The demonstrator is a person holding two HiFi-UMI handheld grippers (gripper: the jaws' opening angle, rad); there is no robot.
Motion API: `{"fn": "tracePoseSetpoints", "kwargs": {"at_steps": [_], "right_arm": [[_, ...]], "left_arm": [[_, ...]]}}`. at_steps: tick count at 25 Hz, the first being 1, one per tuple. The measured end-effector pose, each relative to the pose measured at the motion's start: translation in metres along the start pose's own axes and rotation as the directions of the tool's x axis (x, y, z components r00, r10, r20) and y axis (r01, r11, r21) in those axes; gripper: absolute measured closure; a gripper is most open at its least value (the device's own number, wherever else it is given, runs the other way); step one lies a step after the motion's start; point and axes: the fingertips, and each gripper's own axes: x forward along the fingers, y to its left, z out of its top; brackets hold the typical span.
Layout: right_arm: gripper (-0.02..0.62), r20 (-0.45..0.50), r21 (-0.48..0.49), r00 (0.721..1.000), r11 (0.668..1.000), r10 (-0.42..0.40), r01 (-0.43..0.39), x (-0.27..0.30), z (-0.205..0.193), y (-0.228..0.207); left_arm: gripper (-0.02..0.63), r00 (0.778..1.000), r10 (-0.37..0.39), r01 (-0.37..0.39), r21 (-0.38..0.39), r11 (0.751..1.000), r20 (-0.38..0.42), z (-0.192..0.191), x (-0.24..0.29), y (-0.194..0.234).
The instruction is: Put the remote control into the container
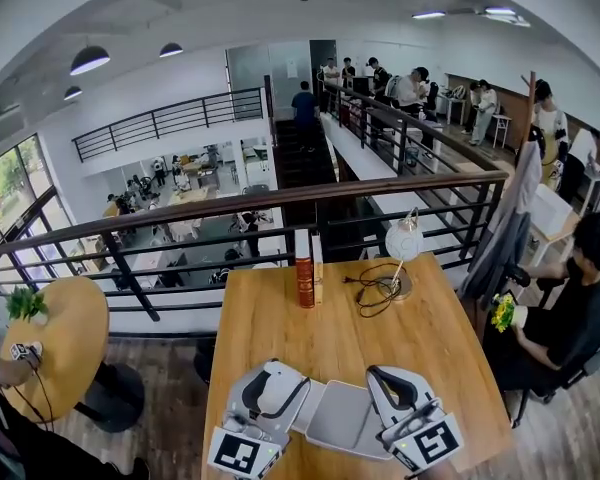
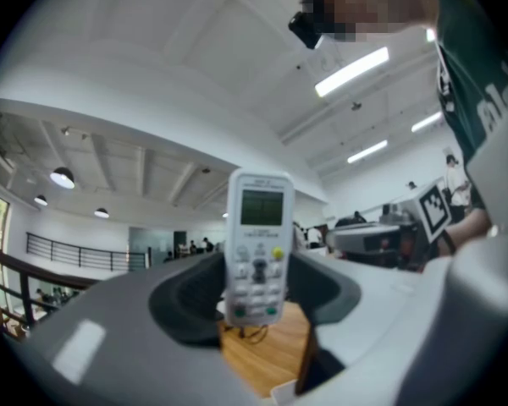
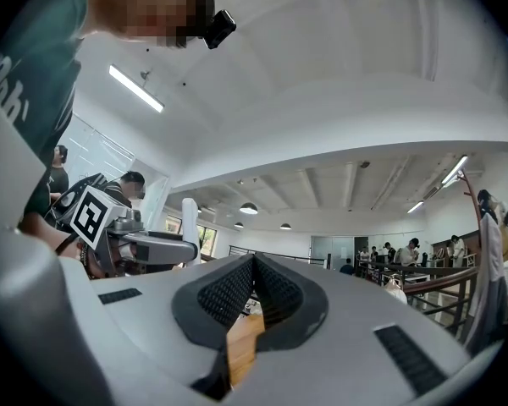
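Note:
A white remote control (image 2: 258, 244) with a small screen and buttons stands upright between the dark pads of my left gripper (image 2: 256, 299), which is shut on it. In the head view that gripper (image 1: 280, 383) is at the table's near edge and the remote (image 1: 275, 391) shows pale between its fingers. A shallow white container (image 1: 342, 423) lies on the wood just to its right, between the two grippers. My right gripper (image 1: 385, 378) is on the container's right side. Its ribbed pads (image 3: 229, 290) meet with nothing between them, so this gripper (image 3: 254, 282) is shut.
The wooden table (image 1: 280, 328) carries upright books (image 1: 306, 268), a white lamp (image 1: 404, 243) and a coiled cable (image 1: 375, 293) at its far edge. A railing (image 1: 280, 203) runs behind. A seated person (image 1: 570, 308) is at the right, and a round table (image 1: 65, 338) at the left.

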Motion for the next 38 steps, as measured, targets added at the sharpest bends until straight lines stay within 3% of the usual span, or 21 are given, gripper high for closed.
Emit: {"fn": "tracePoseSetpoints", "kwargs": {"at_steps": [17, 38], "right_arm": [[0.577, 0.056, 0.026, 0.996, 0.997, 0.066, -0.067, -0.013, 0.017, -0.015], [0.577, 0.053, 0.077, 0.994, 0.992, 0.092, -0.096, -0.011, 0.003, -0.019]], "left_arm": [[0.37, 0.998, 0.059, -0.059, 0.012, 0.998, -0.025, 0.01, 0.003, -0.025], [0.37, 0.991, 0.113, -0.113, 0.006, 0.994, -0.078, -0.005, -0.007, -0.026]]}}
